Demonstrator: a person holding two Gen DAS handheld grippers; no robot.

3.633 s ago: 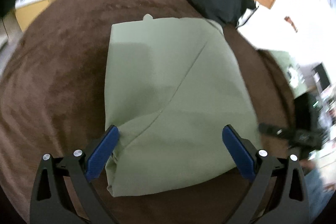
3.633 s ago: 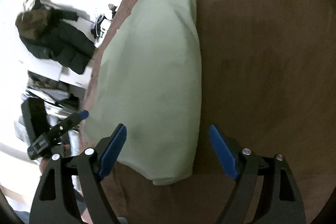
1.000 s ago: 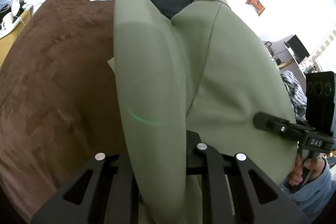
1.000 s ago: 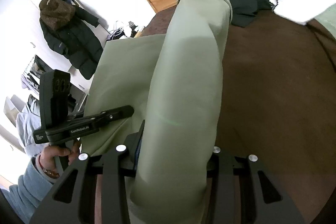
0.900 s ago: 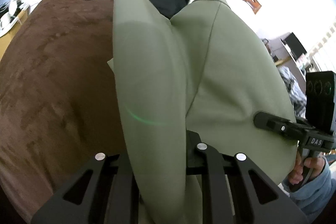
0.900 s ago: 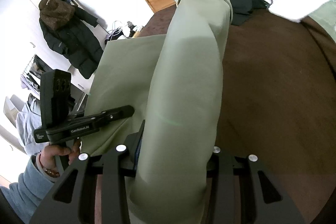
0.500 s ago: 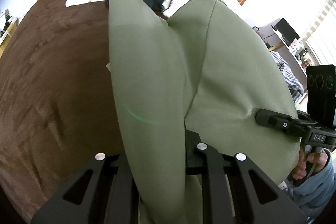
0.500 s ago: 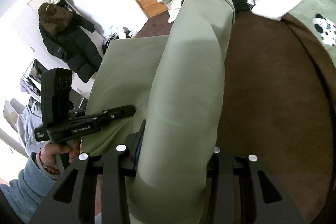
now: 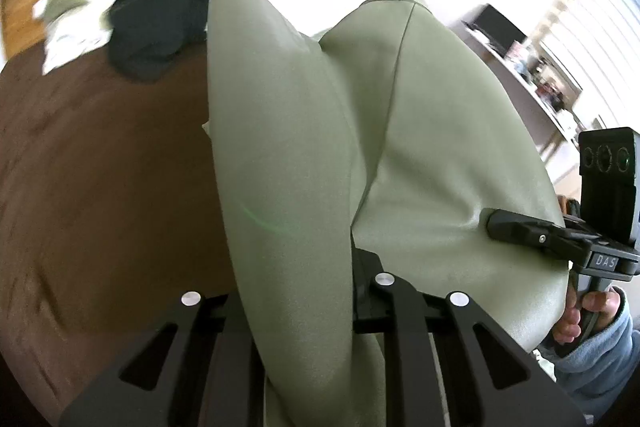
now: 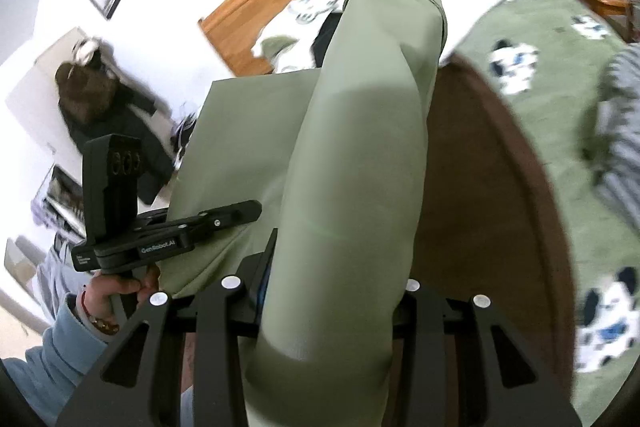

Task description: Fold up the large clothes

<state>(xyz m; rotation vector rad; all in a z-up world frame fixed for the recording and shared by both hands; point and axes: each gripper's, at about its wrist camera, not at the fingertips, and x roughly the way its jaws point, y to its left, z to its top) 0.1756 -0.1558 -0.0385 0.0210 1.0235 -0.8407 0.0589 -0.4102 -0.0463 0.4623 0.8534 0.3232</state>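
Your left gripper (image 9: 296, 291) has its fingers closed on a pinch of the sage-green garment (image 9: 440, 147), which rises ahead of them in a smooth, matte, softly ballooning sheet, lifted off the brown plush bed (image 9: 100, 187) to their left. Your right gripper (image 10: 332, 291) is likewise clamped on a rolled fold of the same cloth. It looks light, limp and a little slick, so hold the hemmed corners and keep tension between both hands, or the middle may sag.
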